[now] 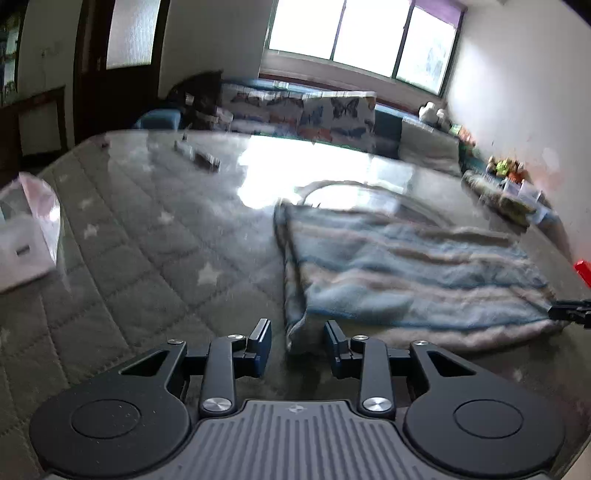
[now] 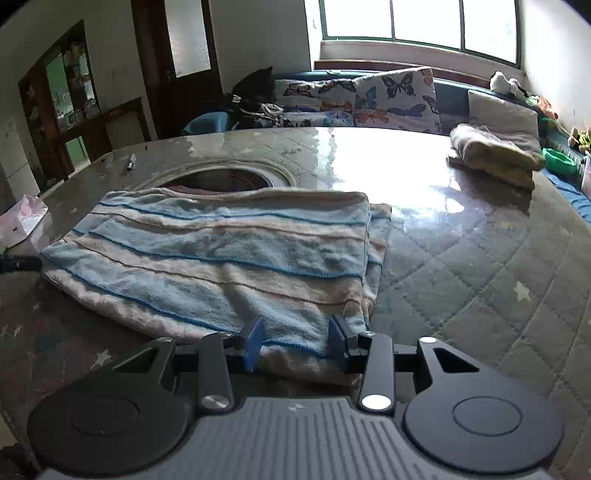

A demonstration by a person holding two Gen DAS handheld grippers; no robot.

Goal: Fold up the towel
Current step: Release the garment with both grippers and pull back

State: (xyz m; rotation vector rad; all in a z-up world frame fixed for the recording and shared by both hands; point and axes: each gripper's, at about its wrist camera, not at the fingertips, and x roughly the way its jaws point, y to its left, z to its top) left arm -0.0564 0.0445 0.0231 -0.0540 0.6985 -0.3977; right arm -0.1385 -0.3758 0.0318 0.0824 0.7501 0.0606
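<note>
The left claw (image 1: 297,345) is seen parted and empty beside the striped towel's (image 1: 406,273) corner; the right claw (image 2: 295,345) straddles its near edge, unpinched. One layer alone could be caught, skewing the fold on the bench (image 2: 461,258).

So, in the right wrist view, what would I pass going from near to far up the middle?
Right gripper → striped towel → round hole in the table → butterfly cushions → window.
</note>
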